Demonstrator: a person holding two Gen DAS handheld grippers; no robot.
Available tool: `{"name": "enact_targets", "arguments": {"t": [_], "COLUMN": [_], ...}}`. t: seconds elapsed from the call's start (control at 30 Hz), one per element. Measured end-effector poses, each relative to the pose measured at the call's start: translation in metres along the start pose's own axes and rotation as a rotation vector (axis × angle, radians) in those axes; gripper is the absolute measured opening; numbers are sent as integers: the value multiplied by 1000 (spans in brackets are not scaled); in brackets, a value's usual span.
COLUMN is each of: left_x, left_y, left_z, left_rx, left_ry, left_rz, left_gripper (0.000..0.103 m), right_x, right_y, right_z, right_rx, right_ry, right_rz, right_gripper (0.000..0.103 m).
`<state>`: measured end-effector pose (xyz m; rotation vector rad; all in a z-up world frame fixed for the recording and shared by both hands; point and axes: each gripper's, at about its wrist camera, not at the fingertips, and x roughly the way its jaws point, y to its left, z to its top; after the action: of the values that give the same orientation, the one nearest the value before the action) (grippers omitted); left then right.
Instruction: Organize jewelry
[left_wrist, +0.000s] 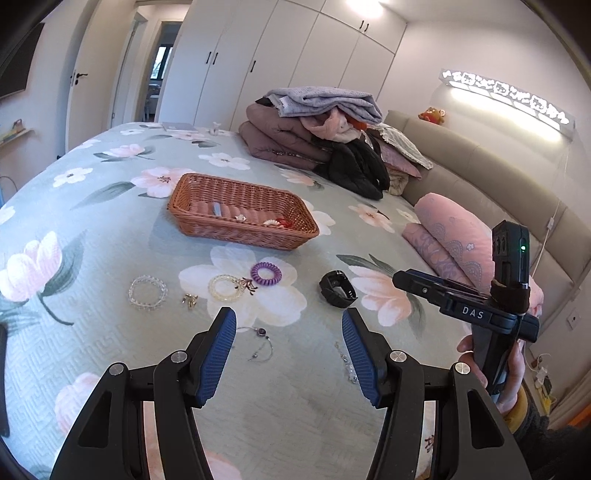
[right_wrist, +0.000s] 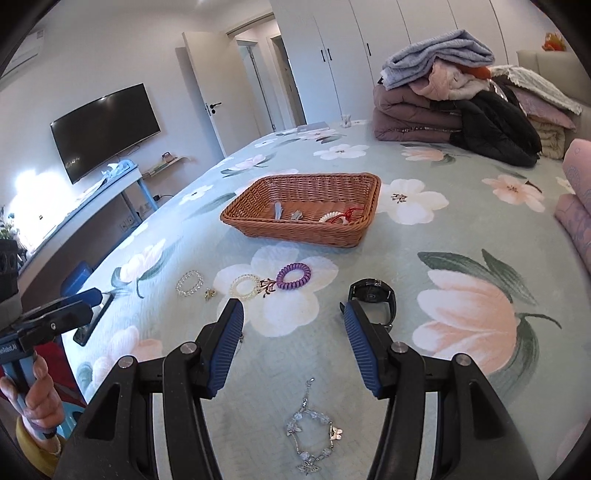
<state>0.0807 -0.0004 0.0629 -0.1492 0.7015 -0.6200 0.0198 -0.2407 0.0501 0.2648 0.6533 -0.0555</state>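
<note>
A brown wicker basket (left_wrist: 236, 232) (right_wrist: 295, 230) sits mid-bed with a few small pieces inside. In front of it lie a purple coil hair tie (left_wrist: 266, 273) (right_wrist: 293, 276), a yellowish bead bracelet (left_wrist: 225, 288) (right_wrist: 246, 286), a clear bead bracelet (left_wrist: 147, 293) (right_wrist: 189, 283), small gold earrings (left_wrist: 189, 300) and a black watch (left_wrist: 338, 288) (right_wrist: 373, 295). A thin necklace with a purple pendant (left_wrist: 258, 339) lies under my left gripper (left_wrist: 288, 325), which is open and empty. My right gripper (right_wrist: 293, 317) is open over a silver butterfly bracelet (right_wrist: 314, 432) without touching it.
A pile of folded blankets and clothes (left_wrist: 317, 129) (right_wrist: 454, 99) fills the far side of the floral bedspread. Pink pillows (left_wrist: 450, 236) lie by the beige headboard. The bed's edge drops off toward a desk and TV (right_wrist: 105, 129). A person's hand (left_wrist: 476, 354) holds the other gripper's handle.
</note>
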Motion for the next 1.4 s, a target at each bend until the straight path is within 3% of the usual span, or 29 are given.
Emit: {"name": "enact_targets", "arguments": {"t": [0.4, 0.53, 0.67, 0.77, 0.87, 0.97, 1.07, 1.17, 1.3, 1.4], "left_x": [5, 0, -3, 10, 32, 60, 86, 102, 113, 118], "left_y": [1, 9, 45, 90, 128, 143, 154, 169, 181, 187], "left_z": [-3, -5, -11, -19, -24, -19, -8, 0, 4, 4], "left_rx": [-4, -8, -47, -145, -238, -263, -275, -291, -303, -306], "left_ry": [13, 15, 59, 125, 166, 195, 201, 193, 211, 229], "left_rz": [-6, 32, 98, 119, 83, 69, 147, 165, 184, 176], "left_gripper": [61, 61, 61, 61, 61, 59, 55, 54, 54, 54], "right_x": [-3, -9, -24, -25, -21, -24, -34, -31, -3, 20], "right_y": [4, 2, -8, -21, -30, -34, -41, -40, -27, -17], "right_z": [-10, -15, -34, -53, -67, -80, -88, -92, -95, -101], "right_rx": [-15, -9, -10, -14, -11, -7, 33, 46, 19, -14], "right_ry": [12, 17, 7, 34, 75, 78, 51, 69, 171, 235], "right_rz": [-5, -11, -76, -146, -145, -175, -176, -148, -93, -114], "right_gripper": [60, 60, 60, 60, 60, 60, 60, 60, 44, 39]}}
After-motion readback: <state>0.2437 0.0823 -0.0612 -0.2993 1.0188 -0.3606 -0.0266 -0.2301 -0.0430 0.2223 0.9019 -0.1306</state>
